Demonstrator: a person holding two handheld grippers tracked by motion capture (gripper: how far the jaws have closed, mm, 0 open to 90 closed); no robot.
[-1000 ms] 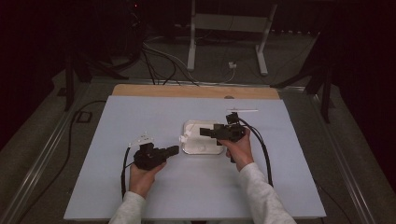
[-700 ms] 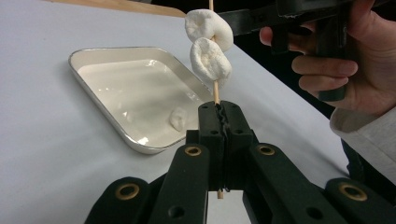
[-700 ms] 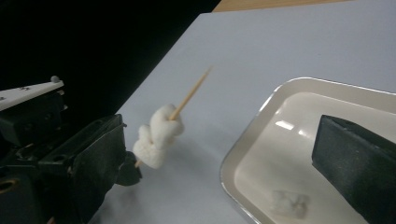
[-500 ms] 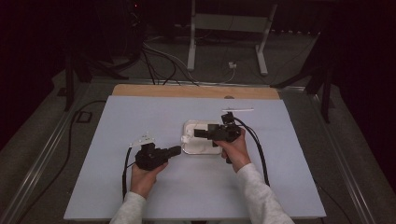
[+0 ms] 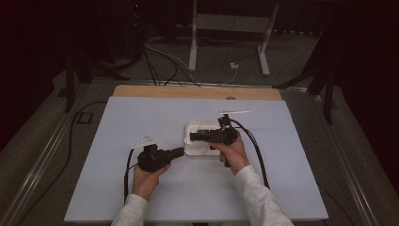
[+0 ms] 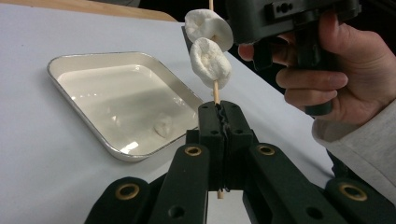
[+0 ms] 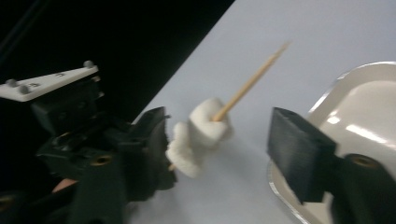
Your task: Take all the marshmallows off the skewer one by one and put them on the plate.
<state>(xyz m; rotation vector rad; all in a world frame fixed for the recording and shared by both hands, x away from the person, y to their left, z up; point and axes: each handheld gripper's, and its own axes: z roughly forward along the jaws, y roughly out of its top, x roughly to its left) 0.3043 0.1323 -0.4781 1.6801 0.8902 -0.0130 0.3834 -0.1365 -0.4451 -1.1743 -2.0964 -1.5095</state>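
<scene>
My left gripper (image 6: 219, 112) is shut on a thin wooden skewer (image 6: 215, 91) that stands up from its jaws. Two white marshmallows (image 6: 210, 60) are threaded on the skewer. My right gripper (image 7: 224, 149) has its jaws on either side of the marshmallows (image 7: 198, 135). Those jaws have just been closing; the right pad stands clear of the marshmallows and the left one is close beside them. In the high view the left gripper (image 5: 179, 151) and the right gripper (image 5: 193, 137) meet at the front left of a white tray (image 5: 194, 126). One more marshmallow (image 6: 163, 125) lies in the tray (image 6: 93, 135).
A pale blue sheet (image 5: 117, 132) covers the table, with a wooden strip (image 5: 188, 92) along its far edge. Cables (image 5: 256, 146) trail from both grippers. Table legs and loose wires (image 5: 164, 56) lie on the dark floor beyond.
My right gripper has edged left over the tray toward the left gripper. The left hand has stayed where it was.
</scene>
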